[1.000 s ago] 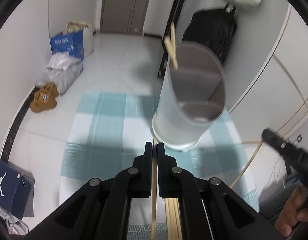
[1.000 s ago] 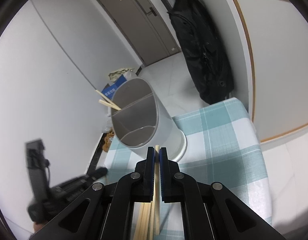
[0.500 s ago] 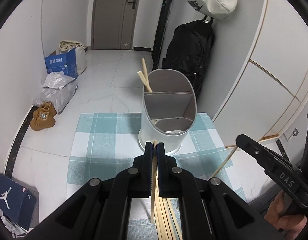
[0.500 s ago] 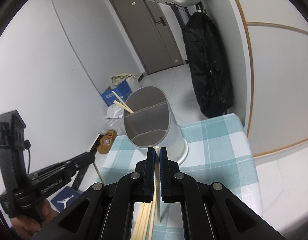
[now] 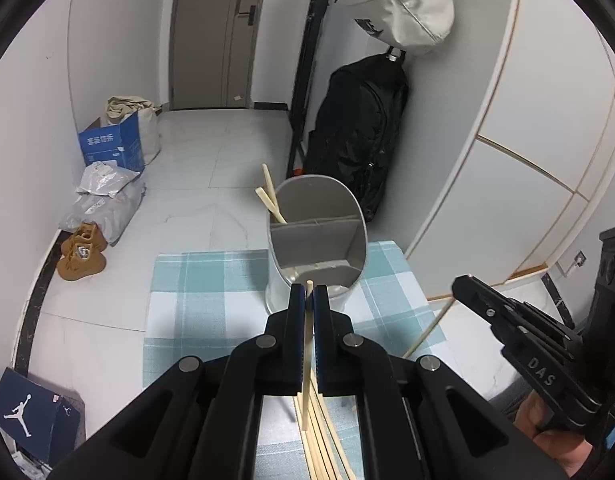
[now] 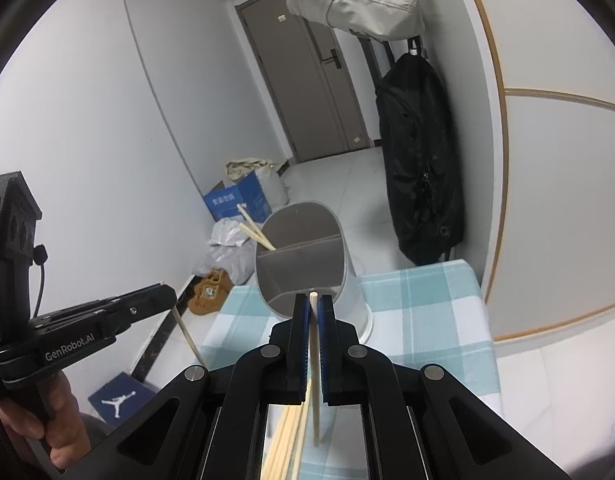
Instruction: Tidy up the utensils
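Note:
A grey oval utensil holder (image 5: 317,240) with a divider stands on the blue checked cloth (image 5: 211,296); two chopsticks (image 5: 269,196) lean out of its far compartment. It also shows in the right wrist view (image 6: 303,264). My left gripper (image 5: 308,296) is shut on a single chopstick (image 5: 306,360), held above the table in front of the holder. My right gripper (image 6: 314,304) is shut on another chopstick (image 6: 315,368). Several loose chopsticks (image 5: 323,436) lie on the cloth below; they also show in the right wrist view (image 6: 287,436).
The small table's edges are close on all sides. On the floor beyond are brown shoes (image 5: 81,256), plastic bags (image 5: 103,200) and a blue box (image 5: 111,144). A black bag (image 5: 359,136) hangs by the wall on the right.
Both grippers have pulled back and up from the holder, each still holding its chopstick. The holder now looks smaller and further off in both views.

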Tool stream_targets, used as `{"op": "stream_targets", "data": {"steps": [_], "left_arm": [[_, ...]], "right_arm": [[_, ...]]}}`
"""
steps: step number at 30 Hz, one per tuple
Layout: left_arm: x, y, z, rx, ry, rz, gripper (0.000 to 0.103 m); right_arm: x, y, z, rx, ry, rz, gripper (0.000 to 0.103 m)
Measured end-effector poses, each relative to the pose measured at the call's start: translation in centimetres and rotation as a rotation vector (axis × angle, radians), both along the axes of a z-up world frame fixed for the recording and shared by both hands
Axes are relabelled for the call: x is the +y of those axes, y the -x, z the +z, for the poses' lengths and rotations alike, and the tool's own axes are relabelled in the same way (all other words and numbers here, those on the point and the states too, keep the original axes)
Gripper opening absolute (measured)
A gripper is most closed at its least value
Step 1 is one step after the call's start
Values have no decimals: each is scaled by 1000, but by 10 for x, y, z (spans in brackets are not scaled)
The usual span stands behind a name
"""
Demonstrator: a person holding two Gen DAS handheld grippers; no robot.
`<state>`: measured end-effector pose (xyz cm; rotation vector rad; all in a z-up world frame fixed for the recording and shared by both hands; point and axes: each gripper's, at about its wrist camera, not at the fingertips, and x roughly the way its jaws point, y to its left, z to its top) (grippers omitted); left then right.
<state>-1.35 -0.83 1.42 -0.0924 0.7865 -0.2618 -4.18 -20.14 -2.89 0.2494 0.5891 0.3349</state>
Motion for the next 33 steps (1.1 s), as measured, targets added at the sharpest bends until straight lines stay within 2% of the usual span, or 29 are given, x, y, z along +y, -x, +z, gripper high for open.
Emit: {"op": "stream_targets", "data": {"steps": [3, 10, 23, 33], "left_arm": [[1, -5, 6, 1, 15, 1, 0], [1, -17, 24, -6, 48, -13, 0], [-2, -51, 67, -48, 81, -18, 0], [3, -77, 80, -52, 143, -4, 0]], "right_arm": [[-2, -3, 6, -2, -14, 1, 4], [1, -10, 31, -42, 30, 33, 4], [-5, -49, 91, -99, -5, 31, 4], [-4, -85, 117, -121, 5, 28, 4]]}}
